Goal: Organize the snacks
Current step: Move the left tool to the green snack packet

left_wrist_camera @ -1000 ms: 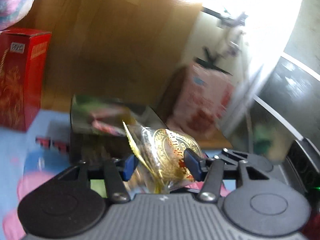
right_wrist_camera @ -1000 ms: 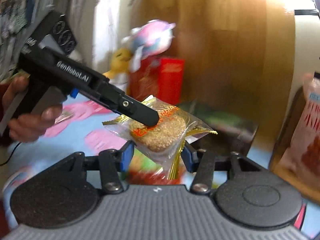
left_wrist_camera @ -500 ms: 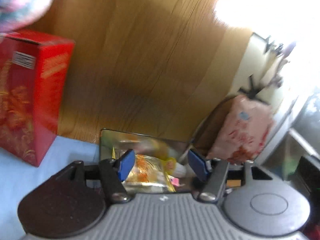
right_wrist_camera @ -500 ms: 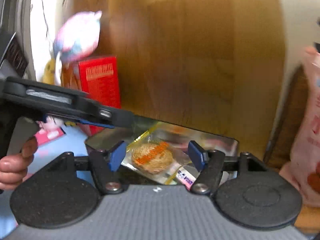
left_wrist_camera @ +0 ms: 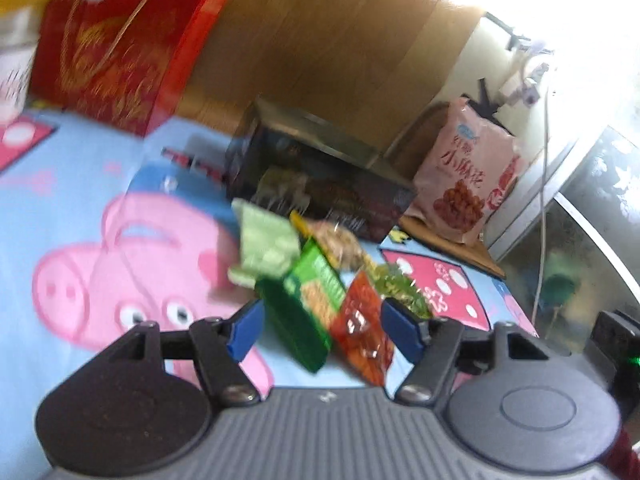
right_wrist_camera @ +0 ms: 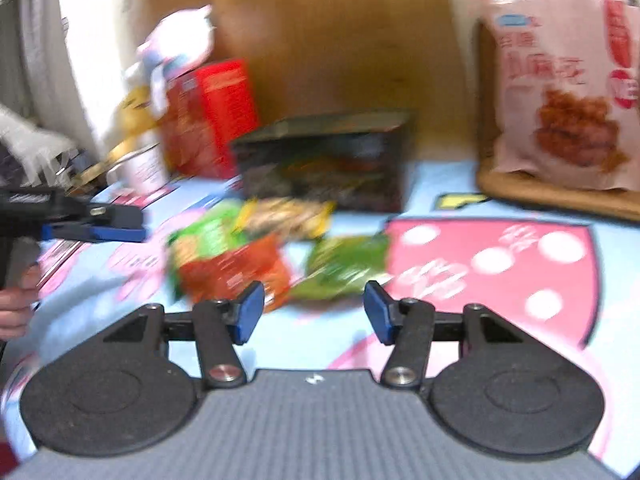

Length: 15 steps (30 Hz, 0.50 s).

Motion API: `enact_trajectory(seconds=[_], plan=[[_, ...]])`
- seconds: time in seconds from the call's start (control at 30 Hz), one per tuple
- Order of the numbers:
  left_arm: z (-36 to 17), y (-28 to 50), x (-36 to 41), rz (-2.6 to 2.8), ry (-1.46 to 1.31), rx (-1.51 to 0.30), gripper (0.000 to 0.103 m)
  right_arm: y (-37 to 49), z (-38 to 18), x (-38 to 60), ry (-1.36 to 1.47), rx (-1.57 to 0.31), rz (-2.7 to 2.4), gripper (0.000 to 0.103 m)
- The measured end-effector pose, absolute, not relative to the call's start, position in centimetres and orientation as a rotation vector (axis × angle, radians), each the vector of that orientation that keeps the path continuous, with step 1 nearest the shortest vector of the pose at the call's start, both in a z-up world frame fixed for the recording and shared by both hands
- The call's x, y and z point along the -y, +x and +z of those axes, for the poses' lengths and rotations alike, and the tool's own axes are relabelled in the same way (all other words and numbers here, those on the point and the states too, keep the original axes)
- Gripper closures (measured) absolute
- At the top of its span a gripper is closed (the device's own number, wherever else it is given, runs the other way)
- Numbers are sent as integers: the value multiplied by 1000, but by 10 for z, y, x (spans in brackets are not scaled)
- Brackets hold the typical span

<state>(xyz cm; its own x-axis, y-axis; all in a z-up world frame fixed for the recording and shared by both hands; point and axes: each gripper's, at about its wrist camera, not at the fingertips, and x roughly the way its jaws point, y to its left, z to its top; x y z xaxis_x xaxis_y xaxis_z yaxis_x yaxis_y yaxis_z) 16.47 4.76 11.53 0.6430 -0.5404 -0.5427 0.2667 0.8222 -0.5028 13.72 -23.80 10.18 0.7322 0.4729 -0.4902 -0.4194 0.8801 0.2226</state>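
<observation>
A dark tin box point(left_wrist_camera: 320, 184) stands open-topped on the cartoon cloth, with a heap of snacks in front of it. The heap holds a green box point(left_wrist_camera: 304, 304), a red packet point(left_wrist_camera: 362, 336), a pale green packet point(left_wrist_camera: 268, 248) and a brown sesame packet point(left_wrist_camera: 340, 244). My left gripper point(left_wrist_camera: 322, 330) hovers open just before the heap, its pads clear of the green box and red packet. My right gripper point(right_wrist_camera: 312, 312) is open with its jaws closing and nothing between them. It faces the red packet point(right_wrist_camera: 236, 272) and a green packet point(right_wrist_camera: 344, 268). The left gripper point(right_wrist_camera: 120, 224) shows at the left edge.
A red gift box point(left_wrist_camera: 120, 44) stands back left against a wooden panel. A large pink snack bag point(right_wrist_camera: 560, 88) leans on a wooden tray point(right_wrist_camera: 560, 196) at the right. A plush toy point(right_wrist_camera: 176, 48) sits behind the red box. A hand point(right_wrist_camera: 16, 304) holds the left tool.
A second ago both grippers held a sesame cake packet. Half a second ago it lay in the tin with the jaws apart. Both have since drawn back and sunk toward the snack heap.
</observation>
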Motion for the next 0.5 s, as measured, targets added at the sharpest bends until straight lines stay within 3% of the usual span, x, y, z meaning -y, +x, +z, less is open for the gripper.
enact_trajectory(seconds=[0.2,0.4,0.5], plan=[[113,156,-66,-425,-497,-729,39,169,117,180,25,-547,641,44],[110,151,-84,-393,-531,-747,39,240,115,146,-5,-669,703,43],[107,151,-88,-403,-553,-757,39,249,105,150,122,-776,729,40]])
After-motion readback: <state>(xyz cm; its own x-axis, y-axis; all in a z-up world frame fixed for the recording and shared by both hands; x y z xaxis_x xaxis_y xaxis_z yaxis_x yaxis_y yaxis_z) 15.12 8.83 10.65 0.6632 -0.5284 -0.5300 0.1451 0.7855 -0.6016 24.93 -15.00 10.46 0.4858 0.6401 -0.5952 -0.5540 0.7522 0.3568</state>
